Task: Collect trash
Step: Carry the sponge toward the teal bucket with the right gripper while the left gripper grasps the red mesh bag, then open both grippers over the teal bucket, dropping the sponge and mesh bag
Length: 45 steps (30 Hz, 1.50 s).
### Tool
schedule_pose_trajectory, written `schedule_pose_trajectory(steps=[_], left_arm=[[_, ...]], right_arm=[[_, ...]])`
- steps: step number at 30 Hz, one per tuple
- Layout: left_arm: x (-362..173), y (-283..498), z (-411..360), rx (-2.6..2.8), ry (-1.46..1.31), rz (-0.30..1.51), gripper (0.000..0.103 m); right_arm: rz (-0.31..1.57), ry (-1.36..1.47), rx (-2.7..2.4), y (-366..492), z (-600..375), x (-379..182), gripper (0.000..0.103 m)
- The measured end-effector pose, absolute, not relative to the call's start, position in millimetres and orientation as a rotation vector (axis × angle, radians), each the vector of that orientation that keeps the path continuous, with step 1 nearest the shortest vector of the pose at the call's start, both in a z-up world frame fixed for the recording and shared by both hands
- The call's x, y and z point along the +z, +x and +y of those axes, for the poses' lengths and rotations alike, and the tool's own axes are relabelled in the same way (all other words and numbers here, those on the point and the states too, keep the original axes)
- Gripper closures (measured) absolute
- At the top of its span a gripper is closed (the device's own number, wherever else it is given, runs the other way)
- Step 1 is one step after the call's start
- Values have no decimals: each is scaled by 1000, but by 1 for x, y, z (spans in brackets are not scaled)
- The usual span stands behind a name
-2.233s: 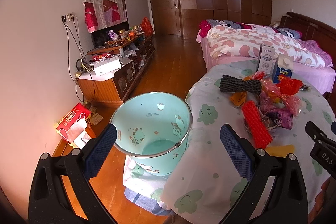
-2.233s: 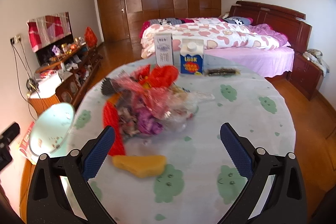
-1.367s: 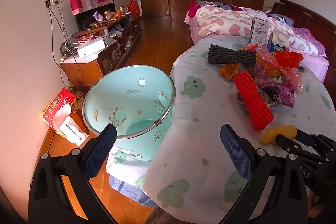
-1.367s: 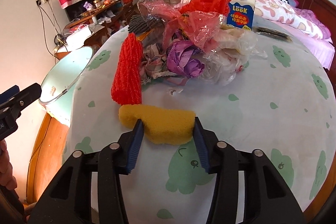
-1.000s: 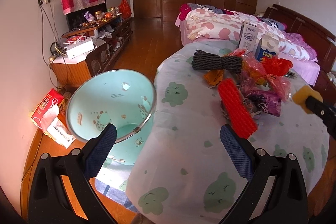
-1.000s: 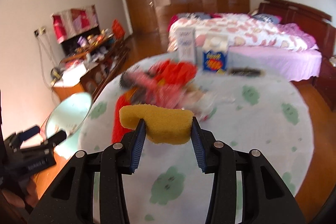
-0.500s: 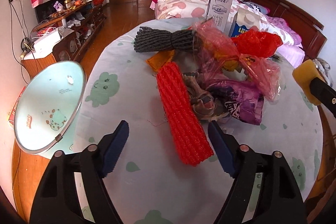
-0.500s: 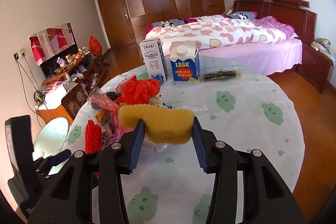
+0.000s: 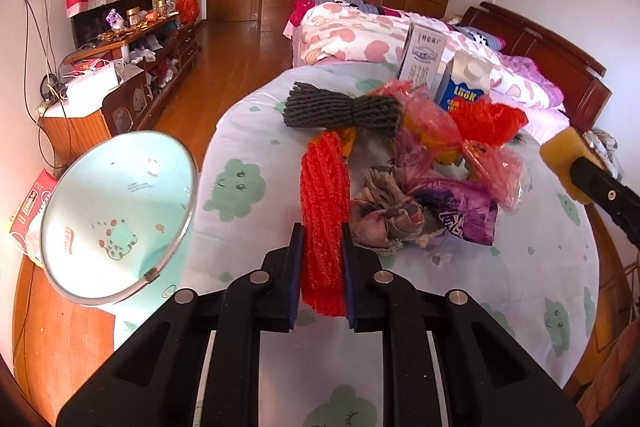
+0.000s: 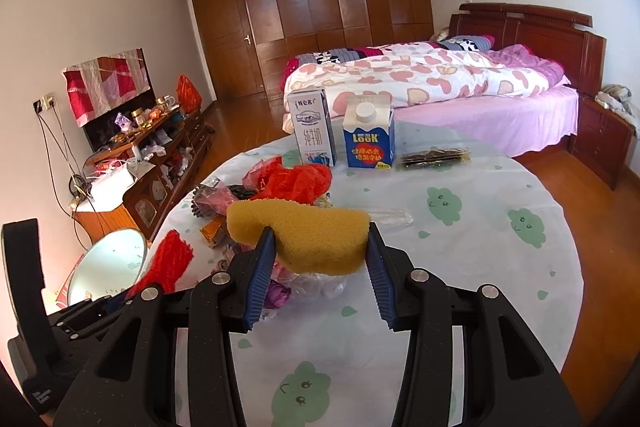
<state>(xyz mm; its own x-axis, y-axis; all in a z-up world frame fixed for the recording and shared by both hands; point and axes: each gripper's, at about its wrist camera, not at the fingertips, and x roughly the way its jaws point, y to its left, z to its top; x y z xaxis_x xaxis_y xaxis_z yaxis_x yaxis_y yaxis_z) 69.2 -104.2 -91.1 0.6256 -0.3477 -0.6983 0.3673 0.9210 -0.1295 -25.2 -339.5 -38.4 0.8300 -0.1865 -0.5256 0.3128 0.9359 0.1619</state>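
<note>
Gripping red foam netting (image 9: 324, 195) left, yellow sponge (image 10: 300, 235) right, jaws face "LOOK" carton (image 10: 369, 135).

My round table (image 9: 248, 131), under a pale cloth with green clouds, carries a red foam net (image 9: 324, 187), a black foam net (image 9: 340, 111), crumpled plastic bags (image 9: 460, 147), two milk cartons (image 10: 340, 137) standing side by side, and a dark flat packet (image 10: 434, 157).

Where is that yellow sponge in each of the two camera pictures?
Left wrist view: the yellow sponge is at the far right edge, held up by the right gripper.
Right wrist view: the sponge sits in the centre, between the fingers.
Shared landmark: the blue milk carton on the table.
</note>
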Motion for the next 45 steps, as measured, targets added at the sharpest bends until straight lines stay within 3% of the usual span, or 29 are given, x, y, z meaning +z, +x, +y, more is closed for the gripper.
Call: schedule_pose_trajectory(steps=[17, 36, 41, 45], left_arm=[[-49, 85, 13, -125, 1, 693, 86], [-93, 127, 92, 53, -55, 818, 85], [-100, 129, 96, 62, -59, 836, 85], [-100, 130, 94, 70, -52, 838, 82]], right_arm=[[567, 124, -62, 31, -237, -39, 57], [745, 30, 135, 129, -114, -85, 56], [772, 39, 176, 139, -107, -90, 52], [801, 51, 190, 145, -105, -94, 38]])
